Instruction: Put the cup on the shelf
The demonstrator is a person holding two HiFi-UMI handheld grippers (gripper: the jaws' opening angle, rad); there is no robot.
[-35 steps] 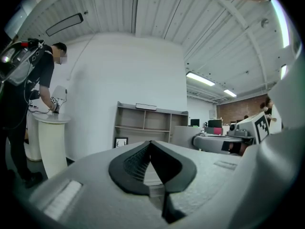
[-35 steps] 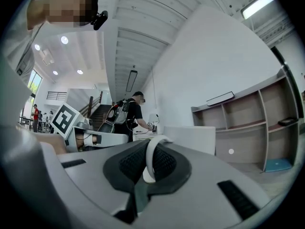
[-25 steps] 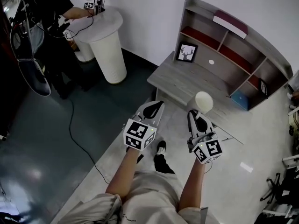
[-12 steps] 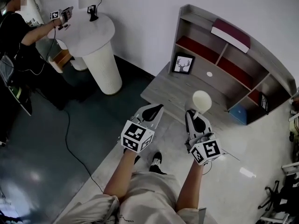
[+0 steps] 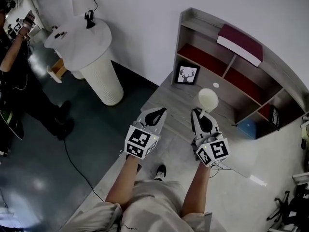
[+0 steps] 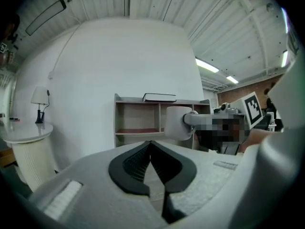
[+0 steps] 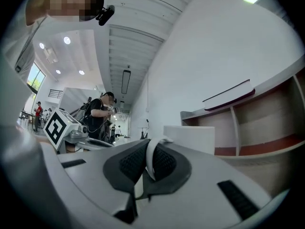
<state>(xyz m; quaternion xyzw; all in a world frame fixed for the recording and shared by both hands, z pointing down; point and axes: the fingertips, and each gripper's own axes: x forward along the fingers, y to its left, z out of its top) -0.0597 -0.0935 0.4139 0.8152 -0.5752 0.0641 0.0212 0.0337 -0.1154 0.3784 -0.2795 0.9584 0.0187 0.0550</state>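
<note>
A white cup point(image 5: 208, 99) hangs over the grey desk top point(image 5: 169, 98), in front of the shelf unit point(image 5: 231, 57). My right gripper point(image 5: 202, 114) is shut on the cup's handle; in the right gripper view the handle point(image 7: 151, 157) sits between the dark pads with the cup body point(image 7: 190, 138) just beyond. My left gripper point(image 5: 157, 111) is beside it on the left, shut with nothing between its pads. In the left gripper view the cup point(image 6: 177, 123) shows to the right of the left gripper point(image 6: 150, 144), with the shelf point(image 6: 138, 118) behind.
A framed deer picture point(image 5: 187, 75) stands on the desk at the shelf's left end. A dark red book point(image 5: 240, 37) lies on top of the shelf, a blue box point(image 5: 247, 128) lower right. A round white pedestal table point(image 5: 79, 42) and a person point(image 5: 19, 81) are at the left.
Both grippers and the cup have moved closer to the shelf, now over the desk top. The person at the left has shifted further toward the left edge.
</note>
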